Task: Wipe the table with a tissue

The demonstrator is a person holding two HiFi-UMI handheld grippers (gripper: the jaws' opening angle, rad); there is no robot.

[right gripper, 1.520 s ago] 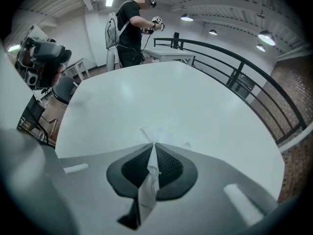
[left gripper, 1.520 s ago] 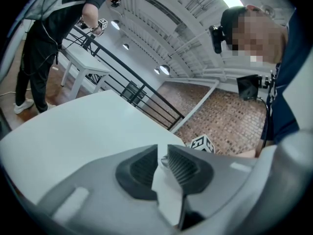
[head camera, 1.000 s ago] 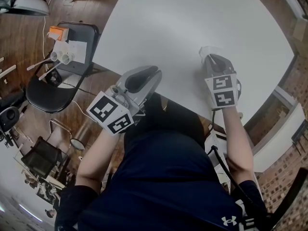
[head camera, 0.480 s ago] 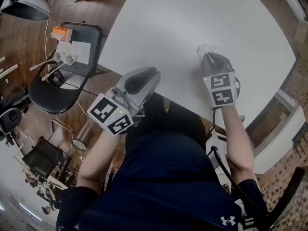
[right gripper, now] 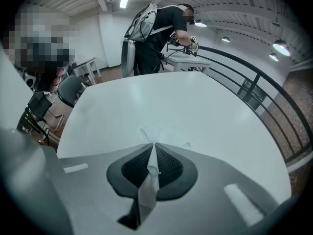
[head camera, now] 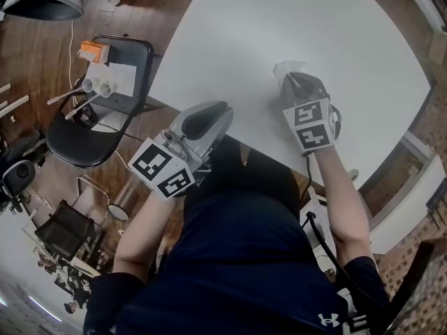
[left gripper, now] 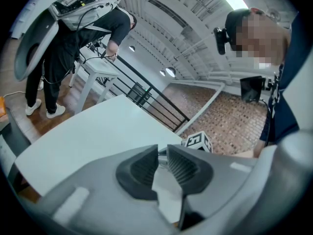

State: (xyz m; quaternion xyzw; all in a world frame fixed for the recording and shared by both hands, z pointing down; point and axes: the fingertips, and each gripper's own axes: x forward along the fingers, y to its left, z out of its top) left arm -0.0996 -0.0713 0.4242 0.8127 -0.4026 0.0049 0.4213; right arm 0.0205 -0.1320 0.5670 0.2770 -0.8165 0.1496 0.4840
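Note:
A white tissue (head camera: 282,70) lies crumpled on the white table (head camera: 279,19), and my right gripper (head camera: 297,84) is shut on it, pressing it to the surface. In the right gripper view the tissue (right gripper: 152,137) spreads just ahead of the closed jaws (right gripper: 154,148), and a strip of it runs back between the pads. My left gripper (head camera: 208,114) hangs over the table's near edge. Its jaws (left gripper: 162,153) stand almost together with a thin slit, and a pale strip between them is unclear.
A black folding chair (head camera: 91,117) stands left of the table, carrying papers, cups and an orange box (head camera: 92,50). A person with a backpack (right gripper: 156,33) bends over another table beyond the far side. A black railing (right gripper: 254,82) runs along the right.
My right gripper has slid the tissue a little leftward and farther onto the table. The left gripper has barely shifted.

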